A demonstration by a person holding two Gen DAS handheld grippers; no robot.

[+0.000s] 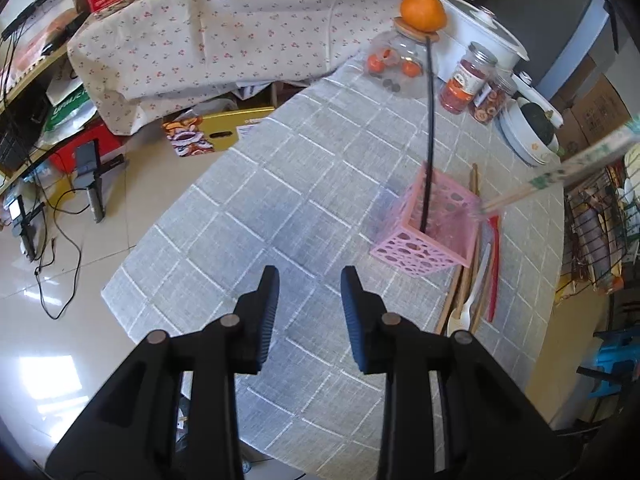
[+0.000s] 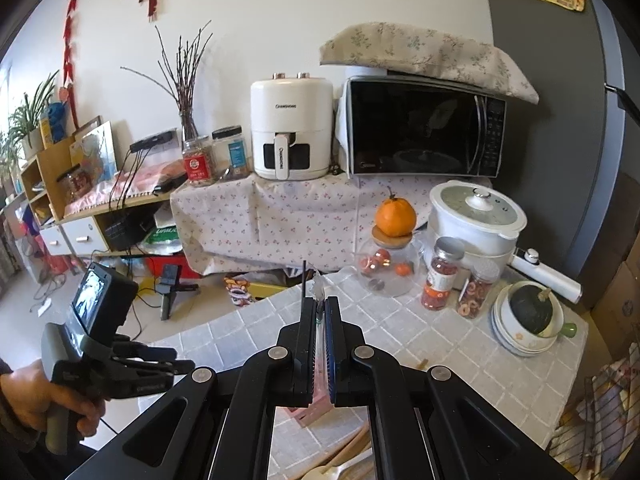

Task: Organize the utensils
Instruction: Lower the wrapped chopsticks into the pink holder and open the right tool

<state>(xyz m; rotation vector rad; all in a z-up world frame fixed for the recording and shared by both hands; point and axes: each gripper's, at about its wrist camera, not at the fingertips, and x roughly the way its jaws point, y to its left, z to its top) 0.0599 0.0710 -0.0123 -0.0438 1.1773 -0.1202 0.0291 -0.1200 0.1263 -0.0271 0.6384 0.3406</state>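
**Wrapped chopsticks heading for the pink holder**

The round table under its grey checked cloth [image 1: 280, 184] carries everything here. Near its right side stands the pink perforated plastic utensil holder [image 1: 430, 236], upright and open-topped so long items can drop in from above. A thin black stick [image 1: 429, 128] already leans inside it, its top tilted toward the jars behind.

Loose utensils wait just beside the holder: pale wooden chopsticks [image 1: 456, 296], a white plastic spoon [image 1: 466, 308] and a red strip [image 1: 494, 264], lying flat on the cloth.

A pair of chopsticks in a green-printed paper sleeve [image 1: 580, 160] slants in from the right, tip at the holder's rim, apparently being aimed into it. The right gripper [image 2: 320, 304] is clenched on something thin, probably that pair. The left gripper [image 1: 308, 276] hangs released over bare cloth, holding nothing.
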